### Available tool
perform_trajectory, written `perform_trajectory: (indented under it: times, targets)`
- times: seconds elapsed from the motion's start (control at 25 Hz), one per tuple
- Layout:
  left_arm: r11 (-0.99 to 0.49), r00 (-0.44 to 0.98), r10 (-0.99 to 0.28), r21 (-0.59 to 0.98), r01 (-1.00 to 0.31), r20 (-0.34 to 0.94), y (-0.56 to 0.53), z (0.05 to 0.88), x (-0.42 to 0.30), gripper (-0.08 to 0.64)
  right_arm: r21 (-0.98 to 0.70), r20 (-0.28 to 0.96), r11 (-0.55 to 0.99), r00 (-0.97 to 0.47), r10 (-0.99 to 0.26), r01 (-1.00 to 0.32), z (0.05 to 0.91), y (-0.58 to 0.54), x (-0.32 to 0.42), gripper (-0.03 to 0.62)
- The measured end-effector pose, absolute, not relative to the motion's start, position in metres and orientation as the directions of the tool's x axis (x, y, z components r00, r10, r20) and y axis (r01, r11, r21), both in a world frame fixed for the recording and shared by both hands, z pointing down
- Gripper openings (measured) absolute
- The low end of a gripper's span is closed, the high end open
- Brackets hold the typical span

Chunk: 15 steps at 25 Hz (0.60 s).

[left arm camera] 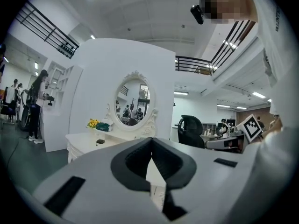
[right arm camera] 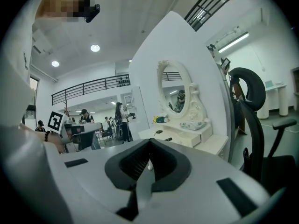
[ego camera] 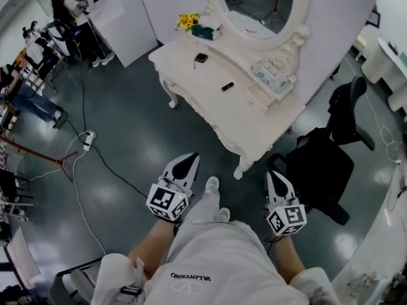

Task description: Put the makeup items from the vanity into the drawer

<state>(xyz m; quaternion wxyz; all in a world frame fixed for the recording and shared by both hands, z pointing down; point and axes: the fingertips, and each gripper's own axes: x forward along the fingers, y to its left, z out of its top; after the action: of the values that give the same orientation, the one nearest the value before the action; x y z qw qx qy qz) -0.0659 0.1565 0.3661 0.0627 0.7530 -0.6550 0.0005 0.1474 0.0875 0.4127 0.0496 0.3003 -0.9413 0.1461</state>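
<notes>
A white vanity (ego camera: pixel 254 116) with an oval mirror (ego camera: pixel 257 5) stands a few steps ahead. A small dark compact (ego camera: pixel 201 58) and a short dark stick (ego camera: pixel 227 86) lie on its top. A pale patterned pouch (ego camera: pixel 270 75) lies on the raised shelf under the mirror. My left gripper (ego camera: pixel 189 159) and right gripper (ego camera: pixel 275 174) are held low over the floor, well short of the vanity, both shut and empty. The left gripper view shows its jaws (left arm camera: pixel 151 146) closed, with the vanity (left arm camera: pixel 88 141) far off. In the right gripper view the jaws (right arm camera: pixel 149 146) are closed too.
A black office chair (ego camera: pixel 324 161) stands just right of the vanity. Yellow flowers (ego camera: pixel 186 21) and a teal box (ego camera: pixel 205 32) sit at the vanity's far end. Cables and a power strip (ego camera: pixel 88 140) lie on the dark floor to the left. People stand at the far left (ego camera: pixel 63 18).
</notes>
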Motion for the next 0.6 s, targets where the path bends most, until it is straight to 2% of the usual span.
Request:
perform_trajectory:
  times: [0.6]
  targets:
    - [-0.226, 0.239, -0.965, 0.113, -0.967, 0.11, 0.033, 0.393, -0.113, 0.002, -0.235, 0.237, 0.741, -0.777, -0.584, -0.629, 0.426, 0.003, 0.088, 0.011]
